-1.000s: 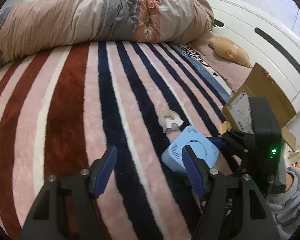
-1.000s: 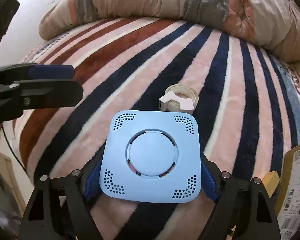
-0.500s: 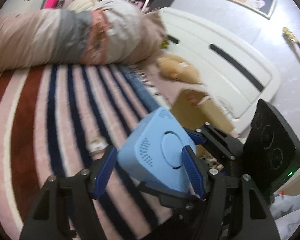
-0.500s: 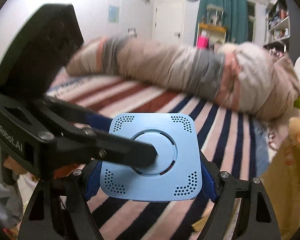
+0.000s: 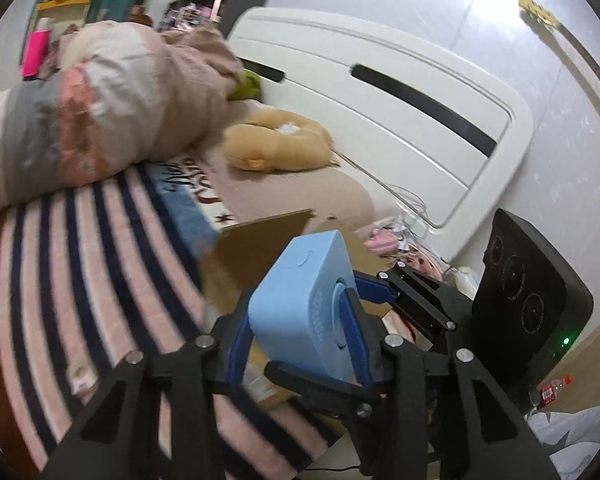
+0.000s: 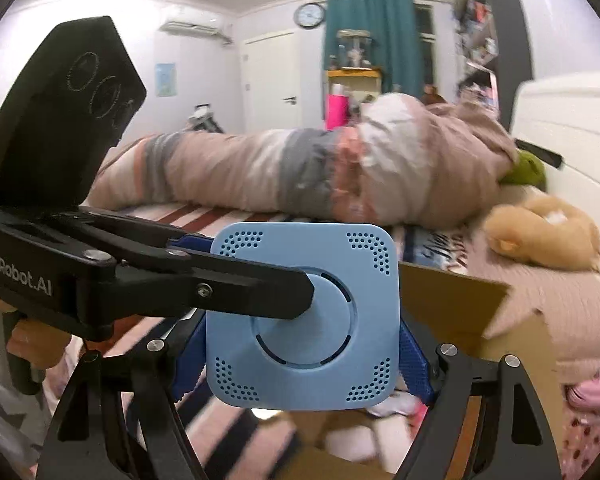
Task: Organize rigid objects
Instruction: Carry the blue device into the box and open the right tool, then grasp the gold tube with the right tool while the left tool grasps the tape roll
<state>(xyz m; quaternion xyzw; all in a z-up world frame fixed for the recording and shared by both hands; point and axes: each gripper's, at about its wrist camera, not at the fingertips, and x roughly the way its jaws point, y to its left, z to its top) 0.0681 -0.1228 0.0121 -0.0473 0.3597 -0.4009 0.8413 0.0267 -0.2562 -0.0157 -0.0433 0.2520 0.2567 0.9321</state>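
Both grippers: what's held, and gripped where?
Both hold the light blue square device. Right gripper clamps its two opposite side edges. Left gripper pinches it across the front and back faces, one finger over the round centre.

My right claw (image 6: 300,356) and my left claw (image 5: 298,346) both clamp the blue box (image 6: 303,316), crossing at right angles.

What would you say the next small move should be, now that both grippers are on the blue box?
Probably carry the blue box on over the open cardboard box and lower it: the right gripper and left gripper both clamp it, in the air beside the carton.
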